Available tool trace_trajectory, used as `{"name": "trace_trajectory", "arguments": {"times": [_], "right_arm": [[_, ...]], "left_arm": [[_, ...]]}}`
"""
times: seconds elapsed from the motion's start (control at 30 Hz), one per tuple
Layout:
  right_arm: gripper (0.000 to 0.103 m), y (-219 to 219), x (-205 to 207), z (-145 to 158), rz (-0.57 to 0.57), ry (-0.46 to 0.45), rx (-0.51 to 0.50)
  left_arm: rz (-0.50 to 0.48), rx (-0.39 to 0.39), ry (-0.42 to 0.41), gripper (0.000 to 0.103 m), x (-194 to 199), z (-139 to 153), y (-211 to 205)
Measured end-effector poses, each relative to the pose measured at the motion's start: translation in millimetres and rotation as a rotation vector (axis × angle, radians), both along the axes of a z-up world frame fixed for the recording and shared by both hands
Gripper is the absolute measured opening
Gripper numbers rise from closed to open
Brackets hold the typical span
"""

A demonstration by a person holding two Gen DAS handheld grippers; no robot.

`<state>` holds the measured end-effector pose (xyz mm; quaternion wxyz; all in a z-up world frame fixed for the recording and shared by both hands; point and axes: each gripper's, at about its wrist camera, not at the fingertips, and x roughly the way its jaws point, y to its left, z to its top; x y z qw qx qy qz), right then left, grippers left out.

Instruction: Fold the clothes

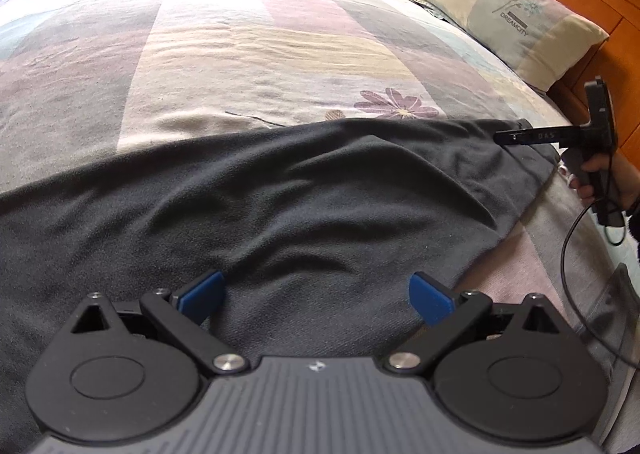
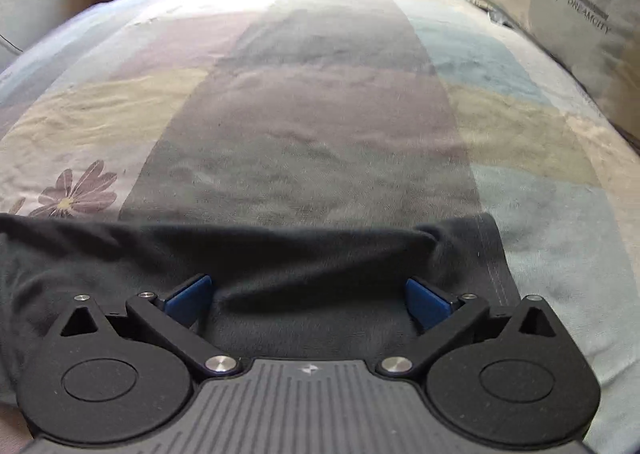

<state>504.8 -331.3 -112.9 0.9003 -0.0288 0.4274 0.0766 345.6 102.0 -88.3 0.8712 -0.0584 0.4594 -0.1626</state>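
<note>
- The dark grey garment (image 1: 280,206) lies spread along the near edge of the bed (image 1: 240,54), creased, its far edge running roughly straight across the patchwork sheet.
- The left gripper (image 1: 316,296) hangs just above the cloth with its jaws wide apart, holding nothing; the right gripper (image 2: 308,300) is equally released over the garment's stitched hem (image 2: 494,254) at the end nearer the pillow (image 1: 504,14).
- Whether this is a spread-out garment or one already folded over once, the pictures do not settle (a doubled layer is not visible).
- Any pinch would go best at an edge or corner, both ends taken level, so creases do not get folded in.
- The left view alone shows the right gripper from outside, held in a hand (image 1: 608,178); the right view alone shows the hem stitching.
</note>
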Motion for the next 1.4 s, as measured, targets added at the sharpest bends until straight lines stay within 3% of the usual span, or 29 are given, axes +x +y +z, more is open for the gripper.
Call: {"name": "trace_trajectory", "arguments": {"times": [0.13, 0.3, 0.43, 0.5, 0.53, 0.67, 0.77, 0.87, 1.0, 1.07, 1.13, 1.27, 1.4], "right_arm": [[0.103, -23, 14, 15, -0.109, 0.028, 0.081], [0.103, -31, -6, 34, 0.061, 0.122, 0.323], [0.103, -45, -12, 18, 0.068, 0.221, 0.377], [0.103, -68, -13, 17, 0.043, 0.211, 0.411], [0.103, -79, -13, 19, 0.007, 0.209, 0.411], [0.103, -103, -13, 26, -0.156, 0.170, 0.250], [0.103, -98, -21, 36, -0.108, 0.139, 0.350], [0.103, -73, -21, 45, -0.044, 0.079, 0.338], [0.103, -21, -7, 39, 0.019, 0.049, 0.157], [0.103, 2, 2, 23, 0.036, 0.072, 0.034], [0.103, 6, 8, 6, 0.046, 0.053, -0.022], [0.103, -15, 27, 8, -0.068, 0.040, 0.070], [0.103, -17, 10, 33, -0.063, 0.090, 0.150]], "left_arm": [[-0.002, -0.009, 0.004, 0.099, 1, 0, 1], [-0.007, -0.004, -0.003, 0.099, 0, -1, 0], [-0.006, -0.004, -0.002, 0.100, 0, -1, 0], [-0.006, -0.007, -0.001, 0.100, 0, -1, 0], [-0.006, -0.007, -0.002, 0.100, 0, -1, 1], [-0.009, -0.008, -0.005, 0.100, 0, -2, 1], [-0.010, -0.008, -0.008, 0.100, -1, -2, 1], [-0.007, -0.008, -0.003, 0.100, 0, -2, 0], [-0.004, 0.000, -0.002, 0.100, 0, -2, -1], [-0.003, 0.003, -0.003, 0.100, 0, -2, -2], [-0.004, 0.004, -0.001, 0.100, 0, -2, -1], [-0.015, 0.026, 0.003, 0.100, 2, -1, -4], [-0.018, 0.092, 0.002, 0.100, 0, 9, -10]]}}
